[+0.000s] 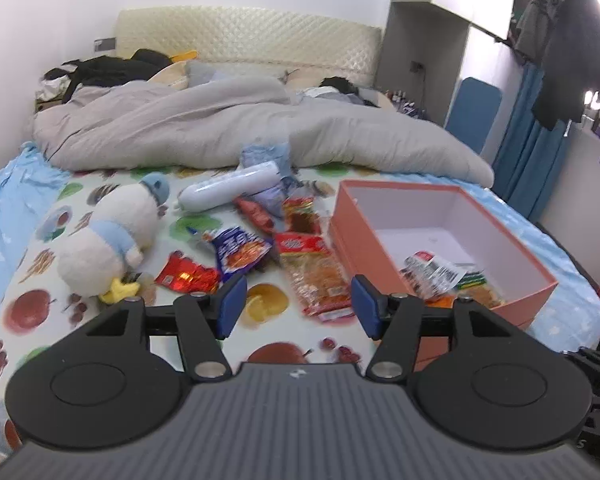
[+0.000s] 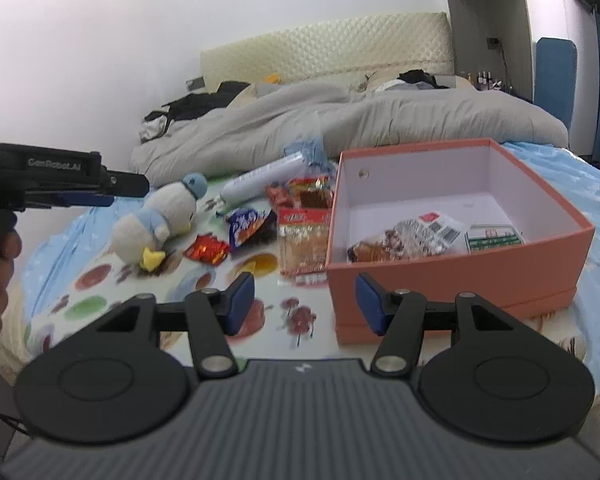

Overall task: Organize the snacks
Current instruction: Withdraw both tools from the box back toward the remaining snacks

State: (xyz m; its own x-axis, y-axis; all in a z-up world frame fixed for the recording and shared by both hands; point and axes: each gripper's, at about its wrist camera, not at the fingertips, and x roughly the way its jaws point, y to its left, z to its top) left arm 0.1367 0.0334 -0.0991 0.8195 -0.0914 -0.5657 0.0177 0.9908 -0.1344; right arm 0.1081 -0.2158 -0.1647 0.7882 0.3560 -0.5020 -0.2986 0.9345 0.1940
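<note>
Snacks partly sorted. Salmon-pink cardboard box (image 2: 452,276), white inside, sits open on the bed and holds a clear crinkled packet with a barcode label (image 2: 412,236) and a small green-and-white packet (image 2: 494,237); most of its floor is bare.

Left to move, loose on the fruit-print bedsheet (image 1: 268,344) just beside the box's left wall:
- long clear packet of orange biscuits with a red header (image 1: 314,276), touching or nearly touching the box
- blue-and-orange foil bag (image 1: 240,252)
- small red foil packet (image 1: 184,278)
- red wrappers farther back (image 1: 300,216), count unclear
- white cylindrical tube (image 1: 230,190), contents unreadable; may or may not be a snack

My reading: early in the job, two items in, at least five out.

Left claw (image 1: 298,306): blue pads standing apart, nothing between them, hovering above the sheet near the biscuit packet's near end. Right claw (image 2: 306,304): pads likewise apart and empty, over the box's near left corner. A hand at the left edge of the right view grips the other tool.

Surface: soft bed, wrinkled, so packets lie tilted. White-and-blue plush duck (image 1: 108,240) lies on its side left of the snacks. Grey duvet (image 1: 220,128) bunched behind, with what looks like someone's dark hair at its far end; cream quilted headboard, white walls, dark clothes hanging at right.
</note>
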